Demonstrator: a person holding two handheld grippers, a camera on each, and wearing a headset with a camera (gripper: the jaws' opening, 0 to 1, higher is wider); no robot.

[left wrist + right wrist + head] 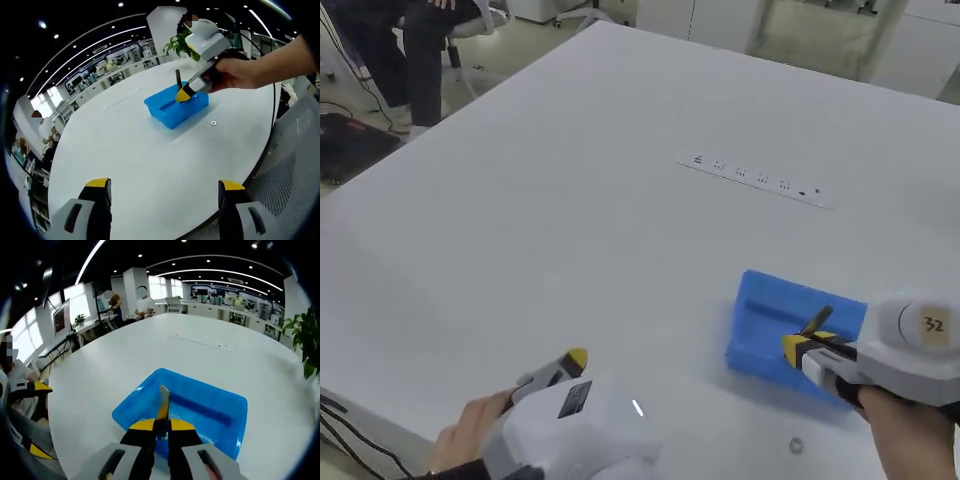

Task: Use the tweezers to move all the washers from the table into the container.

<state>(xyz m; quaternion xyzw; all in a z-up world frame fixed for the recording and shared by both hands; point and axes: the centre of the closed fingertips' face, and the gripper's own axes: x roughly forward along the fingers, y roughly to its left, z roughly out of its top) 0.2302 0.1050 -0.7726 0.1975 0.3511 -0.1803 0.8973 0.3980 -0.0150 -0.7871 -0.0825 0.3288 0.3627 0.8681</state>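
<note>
My right gripper (161, 427), jaws pinching the tweezers (163, 402), holds their tip over the blue container (220, 412): a drop-off, I judge. One washer (796, 445) lies on the surface (570, 230) near it; next comes a fine pinch there. My left gripper (162, 187) hovers, jaws spread. The right gripper's label (932, 324) reads "32".

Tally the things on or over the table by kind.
container: 1
tweezers: 1
washer: 1 in sight
socket strip: 1
grippers: 2, left gripper and right gripper
Total: 6
</note>
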